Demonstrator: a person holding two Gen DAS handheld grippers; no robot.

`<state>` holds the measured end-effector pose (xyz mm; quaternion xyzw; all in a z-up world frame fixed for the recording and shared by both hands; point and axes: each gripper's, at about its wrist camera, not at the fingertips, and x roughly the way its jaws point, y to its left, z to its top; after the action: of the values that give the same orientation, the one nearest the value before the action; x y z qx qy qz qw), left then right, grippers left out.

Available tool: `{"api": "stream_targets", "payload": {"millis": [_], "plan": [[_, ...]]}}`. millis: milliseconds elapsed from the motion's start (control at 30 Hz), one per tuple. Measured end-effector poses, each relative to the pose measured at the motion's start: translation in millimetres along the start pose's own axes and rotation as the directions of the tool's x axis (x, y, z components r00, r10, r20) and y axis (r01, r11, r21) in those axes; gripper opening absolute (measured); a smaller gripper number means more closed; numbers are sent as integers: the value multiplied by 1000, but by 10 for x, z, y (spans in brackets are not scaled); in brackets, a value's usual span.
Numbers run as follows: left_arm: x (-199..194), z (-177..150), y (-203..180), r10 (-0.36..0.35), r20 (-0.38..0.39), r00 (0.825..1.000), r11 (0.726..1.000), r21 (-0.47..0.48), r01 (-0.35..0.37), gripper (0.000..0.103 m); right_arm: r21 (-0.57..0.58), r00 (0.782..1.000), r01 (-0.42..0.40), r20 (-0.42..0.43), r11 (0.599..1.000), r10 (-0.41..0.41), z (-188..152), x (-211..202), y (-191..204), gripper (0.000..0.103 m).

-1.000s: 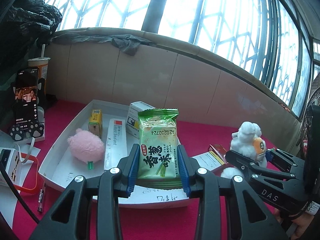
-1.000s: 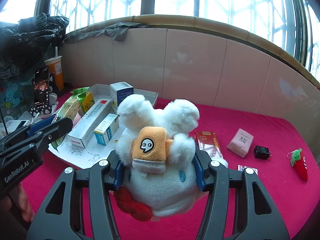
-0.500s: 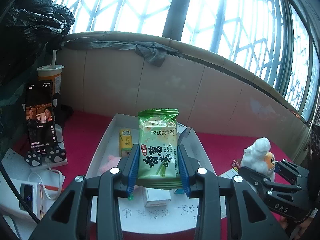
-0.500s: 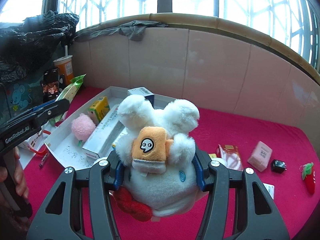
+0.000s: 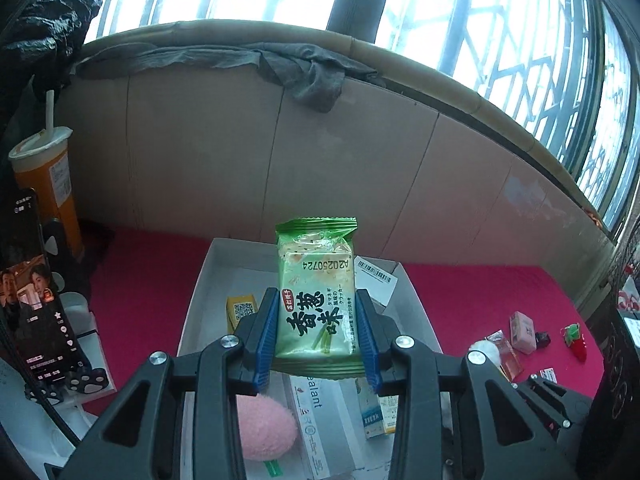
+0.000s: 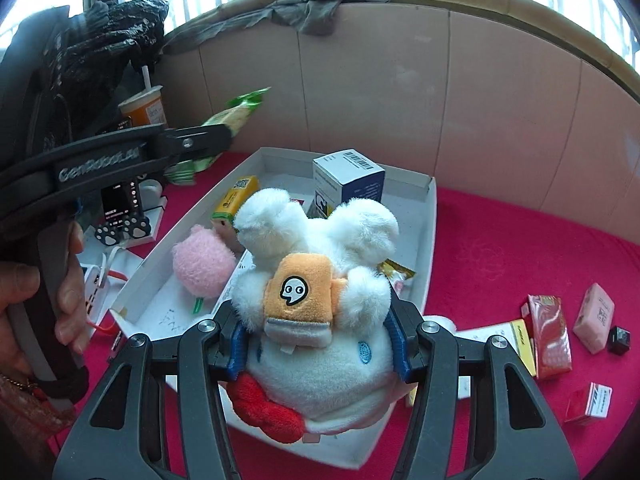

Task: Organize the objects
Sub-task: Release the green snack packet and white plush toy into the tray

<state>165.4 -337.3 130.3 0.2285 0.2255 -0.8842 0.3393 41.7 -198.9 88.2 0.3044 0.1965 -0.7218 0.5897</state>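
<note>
My left gripper point(image 5: 316, 336) is shut on a green cracker packet point(image 5: 316, 288), held upright in the air above the white tray point(image 5: 196, 300). In the right wrist view the same packet point(image 6: 236, 114) shows at the tip of the left gripper point(image 6: 224, 140), over the tray's far left side. My right gripper point(image 6: 318, 340) is shut on a white plush toy point(image 6: 316, 312) with an orange patch and red bow, held over the near end of the tray point(image 6: 430, 248). Inside the tray lie a pink plush ball point(image 6: 202, 260), a yellow carton point(image 6: 234, 198) and a blue-and-white box point(image 6: 348, 180).
On the red cloth to the right lie a red packet point(image 6: 550, 332), a pink box point(image 6: 594, 316), a small black cube point(image 6: 619, 335) and a red-white box point(image 6: 590, 402). A phone on a stand point(image 5: 32, 300) and an orange drink cup point(image 5: 46, 184) stand left. A person's hand point(image 6: 68, 292) grips the left handle.
Both grippers have swung left and over the tray with their loads. The tray now lies right under the plush toy, and the packet has risen higher above it.
</note>
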Motion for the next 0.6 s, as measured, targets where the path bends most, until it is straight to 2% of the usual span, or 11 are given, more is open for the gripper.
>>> {"api": "stream_targets", "payload": {"millis": [67,133,167,200,233,267,367,600], "plan": [[132,50,36,17,-28,999,999,-31,-18,38,-6,1000,0,-6,1000,0,41,76,45,55],[235,85,76,35,-52,998,998,-54,-38,49,-12,1000,3,-1,1000,-3,63,129,87,56],[268,94,90,46,-58,997,997,-64,-49,73,-15,1000,5,2,1000,-5,68,143,101,59],[272,91,100,57,-50,997,995,-73,-61,95,-21,1000,11,4,1000,-11,65,156,112,70],[248,78,98,65,-29,997,995,-75,-67,103,-28,1000,19,12,999,-18,53,154,121,78],[215,64,90,73,-4,997,995,-70,-73,103,-35,999,28,25,999,-27,39,140,126,86],[122,-4,28,122,45,991,992,-39,-121,103,-59,997,56,57,997,-52,-19,66,120,86],[-167,-126,-152,72,108,992,996,-57,-66,103,9,994,58,87,998,-58,-202,-220,-97,86]]}}
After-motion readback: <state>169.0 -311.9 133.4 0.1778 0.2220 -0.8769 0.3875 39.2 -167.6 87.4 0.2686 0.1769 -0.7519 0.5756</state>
